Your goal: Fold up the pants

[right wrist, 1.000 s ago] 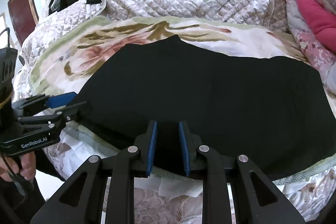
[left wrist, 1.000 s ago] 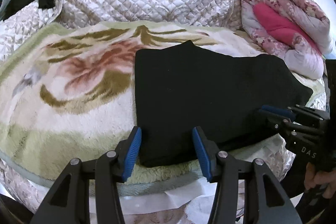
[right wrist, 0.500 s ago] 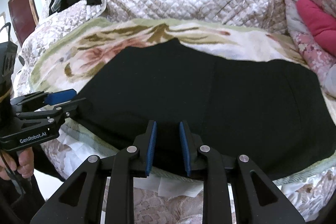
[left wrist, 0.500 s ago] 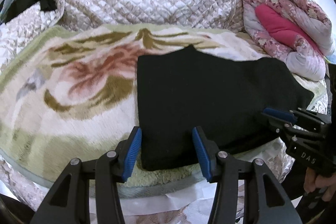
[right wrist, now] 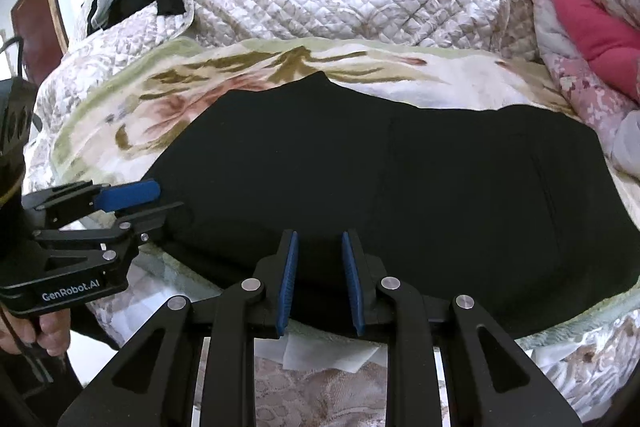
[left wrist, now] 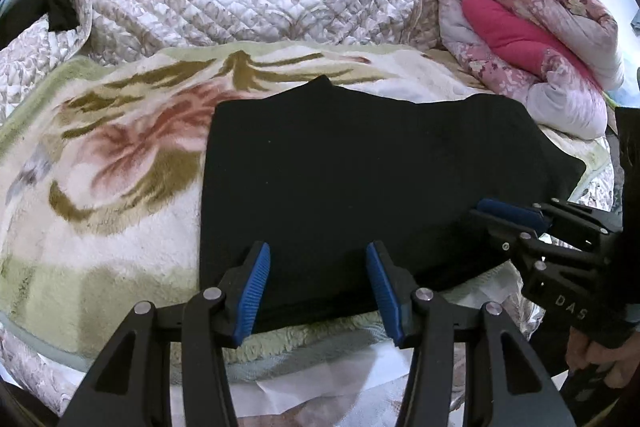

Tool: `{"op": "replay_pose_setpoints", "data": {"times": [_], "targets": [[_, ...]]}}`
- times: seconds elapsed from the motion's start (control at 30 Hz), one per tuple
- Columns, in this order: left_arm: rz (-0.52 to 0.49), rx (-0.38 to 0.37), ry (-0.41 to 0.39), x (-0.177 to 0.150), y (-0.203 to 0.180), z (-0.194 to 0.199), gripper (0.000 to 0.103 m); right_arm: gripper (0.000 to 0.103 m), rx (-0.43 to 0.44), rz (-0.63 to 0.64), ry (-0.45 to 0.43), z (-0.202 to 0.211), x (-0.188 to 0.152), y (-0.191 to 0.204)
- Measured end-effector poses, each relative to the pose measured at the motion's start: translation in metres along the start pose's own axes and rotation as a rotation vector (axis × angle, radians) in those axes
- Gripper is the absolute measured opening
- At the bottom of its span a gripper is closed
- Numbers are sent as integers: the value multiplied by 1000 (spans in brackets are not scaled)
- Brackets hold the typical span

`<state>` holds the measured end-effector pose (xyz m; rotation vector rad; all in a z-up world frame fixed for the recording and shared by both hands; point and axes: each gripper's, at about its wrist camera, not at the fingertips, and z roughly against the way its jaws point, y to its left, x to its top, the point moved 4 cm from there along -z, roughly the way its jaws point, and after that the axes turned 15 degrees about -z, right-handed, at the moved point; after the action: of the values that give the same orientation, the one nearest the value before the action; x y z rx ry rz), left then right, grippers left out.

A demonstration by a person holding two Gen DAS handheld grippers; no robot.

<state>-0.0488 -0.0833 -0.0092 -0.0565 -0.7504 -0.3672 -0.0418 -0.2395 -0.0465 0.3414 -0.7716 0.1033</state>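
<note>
I see the black pants point(left wrist: 360, 187) lying folded and flat on the floral blanket point(left wrist: 100, 187), near edge towards me. My left gripper point(left wrist: 318, 287) hangs over their near left corner, jaws half open with nothing held. My right gripper point(right wrist: 318, 279) sits at the near edge further right, jaws narrowly parted; whether they pinch cloth I cannot tell.
</note>
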Motion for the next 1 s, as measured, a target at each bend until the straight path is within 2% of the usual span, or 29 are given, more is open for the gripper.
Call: {"op": "replay_pose_setpoints", "data": {"times": [0.1, 0.2, 0.3, 0.43, 0.5, 0.63, 0.77, 0.87, 0.9, 0.97, 1.0], "targets": [[-2, 2, -4, -1, 0, 0, 53, 23, 0, -4, -1, 0, 0, -2], [-5, 6, -7, -2, -1, 0, 53, 23, -37, -27, -6, 0, 2, -11], [-6, 9, -6, -1, -2, 0, 53, 23, -19, -121, -3, 1, 8, -29], [-5, 6, -3, 0, -1, 0, 53, 23, -98, -147, -51, 14, 13, -42], [-1, 1, -13, 2, 0, 4, 53, 23, -103, -175, -67, 20, 15, -48], [-6, -1, -45, 13, -1, 11, 53, 31, -76, -182, -82, 26, 15, -50], [-13, -28, -13, 15, -7, -1, 53, 31, -93, -160, -41, 17, 11, -53], [-31, -29, 2, 11, -11, -6, 53, 32, -134, -250, -99, 29, 18, -73], [-39, -26, -4, 10, -12, -5, 53, 35, -143, -286, -124, 36, 20, -80], [-33, -32, -7, 9, -11, -5, 53, 56, -147, -399, -178, 52, 20, -101], [-29, -36, -7, 9, -10, -5, 53, 59, -137, -449, -194, 58, 19, -109]]}}
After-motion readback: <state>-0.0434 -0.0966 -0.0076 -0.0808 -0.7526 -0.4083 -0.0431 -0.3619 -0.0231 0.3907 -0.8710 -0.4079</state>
